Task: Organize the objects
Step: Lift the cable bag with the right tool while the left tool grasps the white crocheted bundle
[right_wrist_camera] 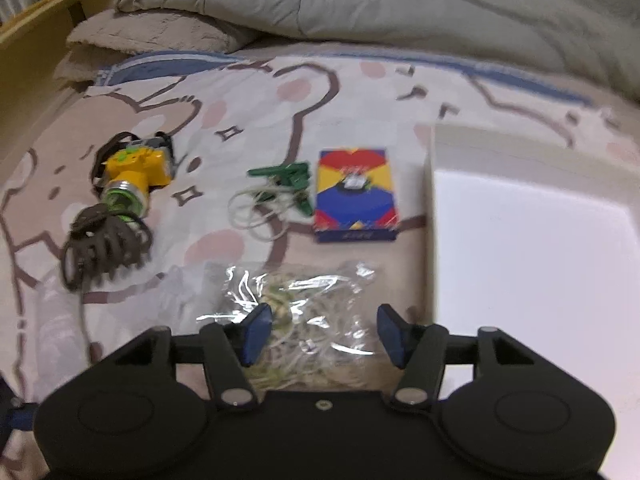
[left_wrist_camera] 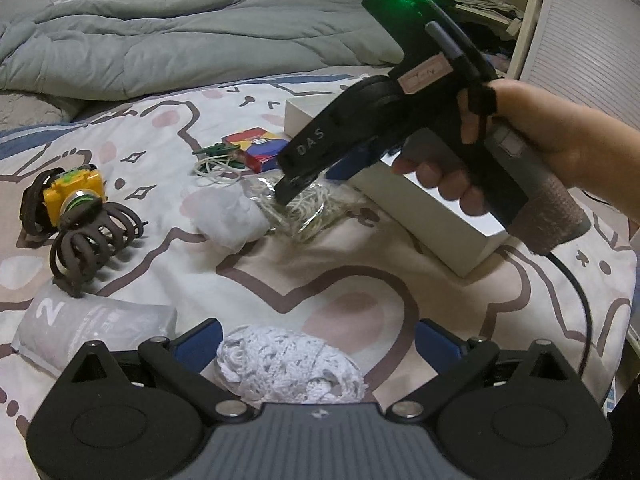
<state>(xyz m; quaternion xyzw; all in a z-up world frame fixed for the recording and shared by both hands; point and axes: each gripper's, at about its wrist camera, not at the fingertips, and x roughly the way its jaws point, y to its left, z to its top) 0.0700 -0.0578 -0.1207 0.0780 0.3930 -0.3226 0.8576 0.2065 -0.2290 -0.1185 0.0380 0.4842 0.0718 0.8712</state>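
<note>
The right hand-held gripper (right_wrist_camera: 324, 334) points steeply down over a clear plastic bag of pale string (right_wrist_camera: 304, 312) lying on the bed sheet (left_wrist_camera: 340, 280). Its blue pads (right_wrist_camera: 256, 330) stand partly spread on either side of the bag, and the picture does not show them pressing it. A hand (left_wrist_camera: 520, 152) holds this gripper by its grip, just in front of a white open box (right_wrist_camera: 532, 248) that sits at the bag's right side.

The left hand-held gripper (left_wrist_camera: 318, 344) hangs low with its jaws spread wide, a white crocheted piece (left_wrist_camera: 288, 368) between them but not pinched.

Farther up the sheet lie a red, yellow and blue card box (right_wrist_camera: 354, 196), green clips (right_wrist_camera: 294, 178) and a loose loop of white cord (right_wrist_camera: 256, 212). Off to the left sit a yellow toy camera (right_wrist_camera: 138, 172) and a brown hair claw (right_wrist_camera: 106, 248) (the 2 touch). A white packet marked 2 (left_wrist_camera: 92, 320) lies near the left gripper, and a crumpled white cloth (left_wrist_camera: 230, 216) touches the bag. A grey quilt (left_wrist_camera: 180, 40) is bunched at the far end.
</note>
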